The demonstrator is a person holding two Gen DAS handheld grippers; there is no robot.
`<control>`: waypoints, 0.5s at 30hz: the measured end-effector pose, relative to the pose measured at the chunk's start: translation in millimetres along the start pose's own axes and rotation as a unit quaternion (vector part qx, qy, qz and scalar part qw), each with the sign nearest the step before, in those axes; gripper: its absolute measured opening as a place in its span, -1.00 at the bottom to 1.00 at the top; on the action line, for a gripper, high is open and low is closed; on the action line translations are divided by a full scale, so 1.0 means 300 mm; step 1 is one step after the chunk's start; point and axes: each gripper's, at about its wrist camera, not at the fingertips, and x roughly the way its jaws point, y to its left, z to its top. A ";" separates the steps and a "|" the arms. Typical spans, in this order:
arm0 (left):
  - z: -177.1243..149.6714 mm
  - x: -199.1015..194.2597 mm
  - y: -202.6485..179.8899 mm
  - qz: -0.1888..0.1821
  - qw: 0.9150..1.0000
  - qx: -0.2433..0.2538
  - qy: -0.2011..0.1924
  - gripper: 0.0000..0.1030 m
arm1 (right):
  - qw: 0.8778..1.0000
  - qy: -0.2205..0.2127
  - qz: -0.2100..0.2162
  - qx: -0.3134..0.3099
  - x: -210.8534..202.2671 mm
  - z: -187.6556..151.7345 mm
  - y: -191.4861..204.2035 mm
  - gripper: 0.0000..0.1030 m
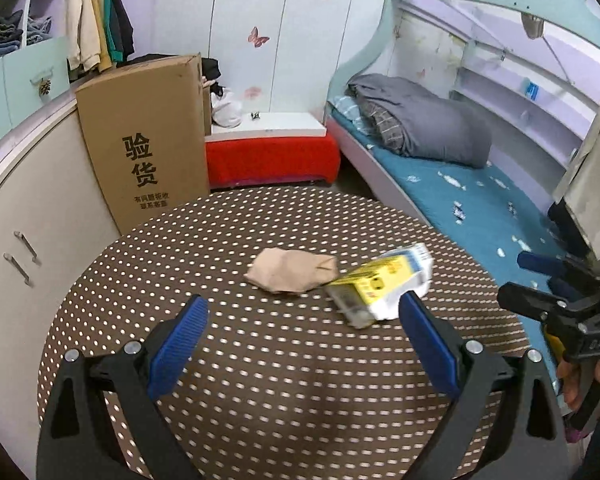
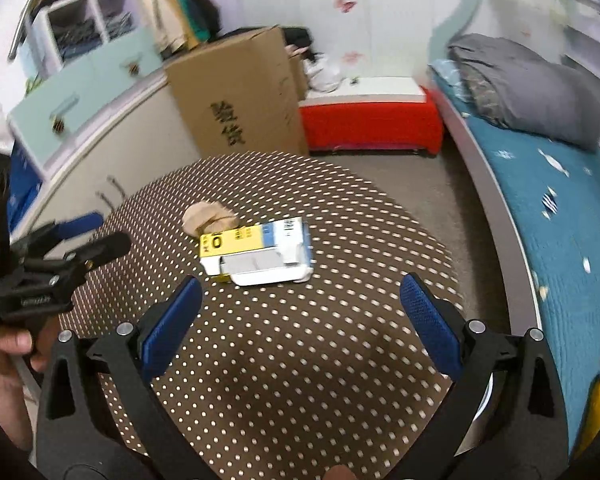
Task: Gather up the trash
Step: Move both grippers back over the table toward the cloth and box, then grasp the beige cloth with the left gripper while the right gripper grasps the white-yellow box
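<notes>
A crumpled beige paper wad (image 1: pixel 293 275) lies near the middle of the round brown polka-dot table (image 1: pixel 260 380). Right beside it rests a flattened yellow, white and blue box (image 1: pixel 384 286). My left gripper (image 1: pixel 304 312) hovers open over the table, short of both items, with nothing between its blue pads. In the right wrist view the box (image 2: pixel 258 252) lies ahead, the paper wad (image 2: pixel 209 216) just behind it. My right gripper (image 2: pixel 300 300) is open and empty above the table (image 2: pixel 300 380). Each gripper shows at the edge of the other's view.
A tall cardboard box (image 1: pixel 140 140) stands by the cabinet at the left. Behind the table is a red-covered bench (image 1: pixel 272 158). A bed with a blue sheet (image 1: pixel 480 208) and a grey duvet runs along the right. A hand (image 2: pixel 0 348) holds the left gripper.
</notes>
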 end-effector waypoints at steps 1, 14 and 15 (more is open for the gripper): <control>0.000 0.016 0.010 0.004 1.000 0.006 0.004 0.83 | 1.000 0.007 0.005 -0.015 0.021 0.003 0.012 0.88; 0.023 0.243 0.022 0.019 0.993 0.104 0.057 0.83 | 0.946 0.105 0.026 -0.306 0.279 0.130 0.136 0.88; 0.025 0.260 0.022 0.018 0.992 0.109 0.062 0.83 | 0.938 0.120 0.041 -0.322 0.302 0.141 0.141 0.88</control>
